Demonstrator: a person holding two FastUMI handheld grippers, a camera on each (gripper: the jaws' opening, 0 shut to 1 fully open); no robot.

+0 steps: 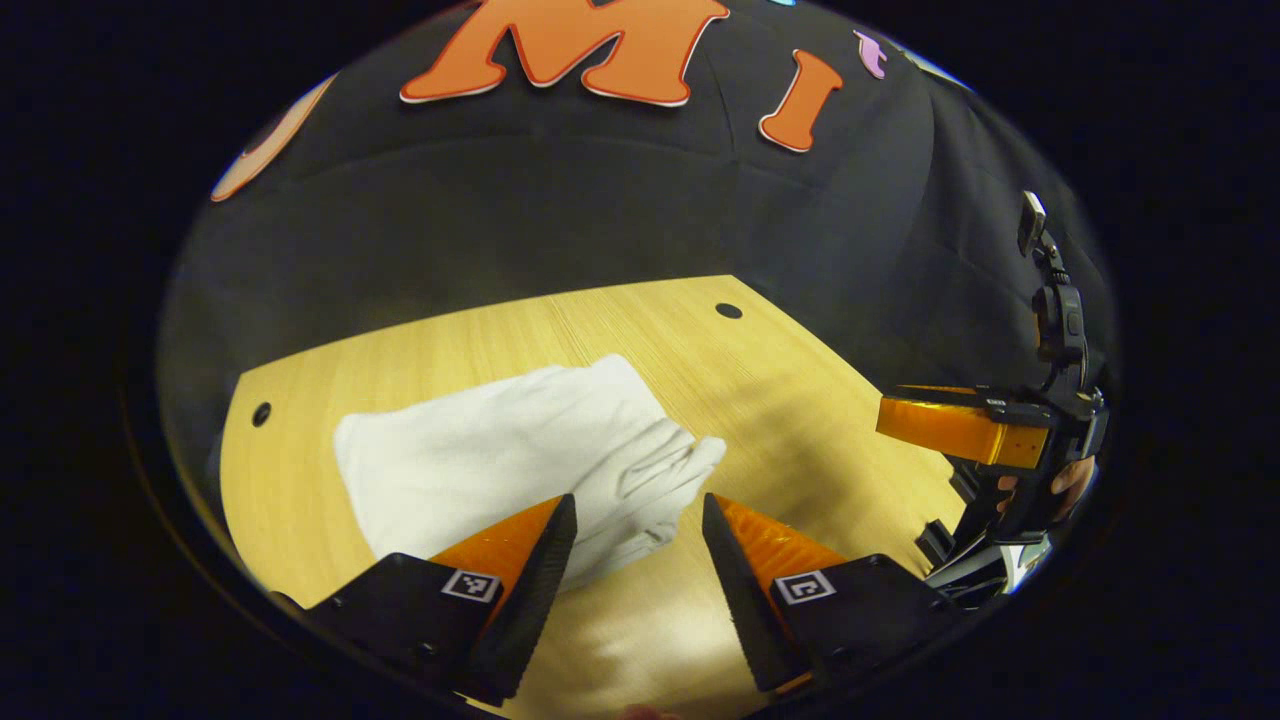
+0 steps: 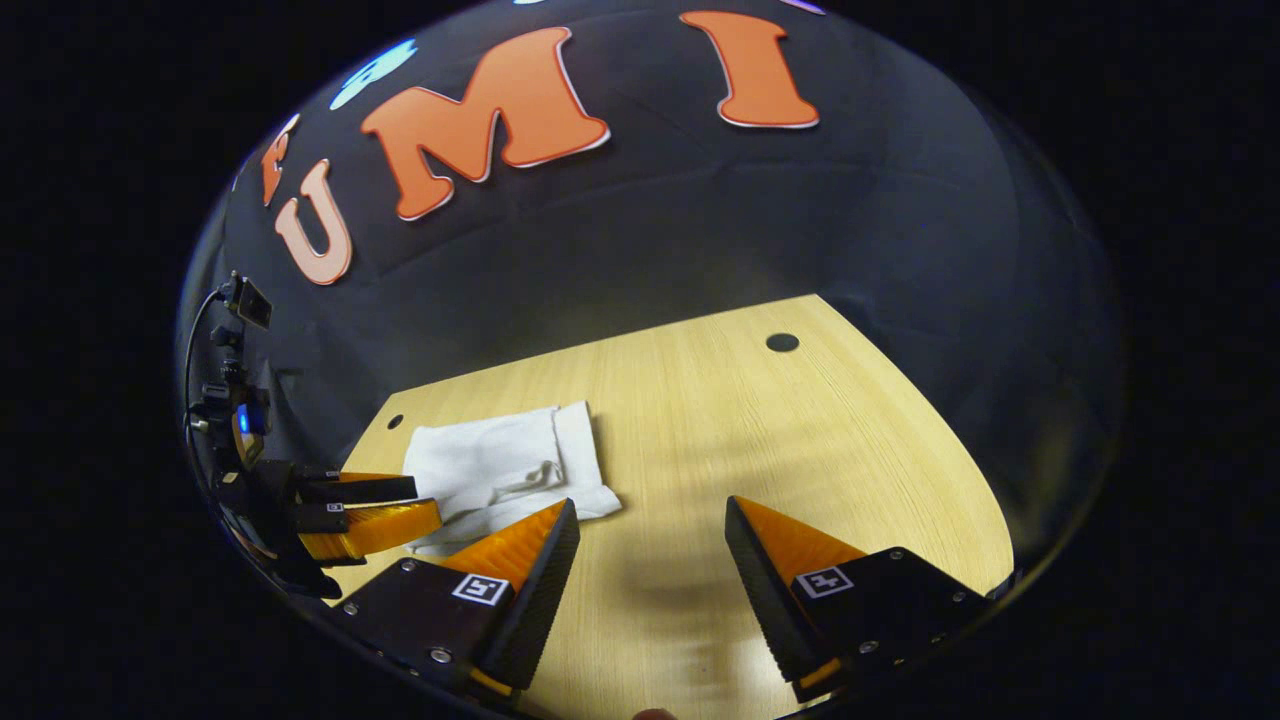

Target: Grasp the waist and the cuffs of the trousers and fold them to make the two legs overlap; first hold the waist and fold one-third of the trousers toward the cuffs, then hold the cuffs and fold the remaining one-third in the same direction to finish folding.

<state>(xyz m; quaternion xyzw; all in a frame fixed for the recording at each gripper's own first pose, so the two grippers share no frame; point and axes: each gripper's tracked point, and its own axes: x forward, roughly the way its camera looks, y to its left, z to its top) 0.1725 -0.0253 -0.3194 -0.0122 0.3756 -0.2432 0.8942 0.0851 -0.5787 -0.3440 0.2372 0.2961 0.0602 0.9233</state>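
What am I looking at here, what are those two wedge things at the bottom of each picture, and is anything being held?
There is no robot here. A person holds a hand-held grasping tool in each hand, and a small fisheye camera rides on each one, looking forward along its two fingers. Those fingers are the wedges at the bottom.

The left gripper view comes from the left tool; at its right edge you see the other tool and the hand that holds it. The right gripper view comes from the right tool, with the left tool at its left edge.

On the wooden table lie white trousers, folded into a compact bundle. The dark cloth behind is the booth's wall.

Both tools are open, their fingers spread apart with nothing between them. Nothing is held right now.
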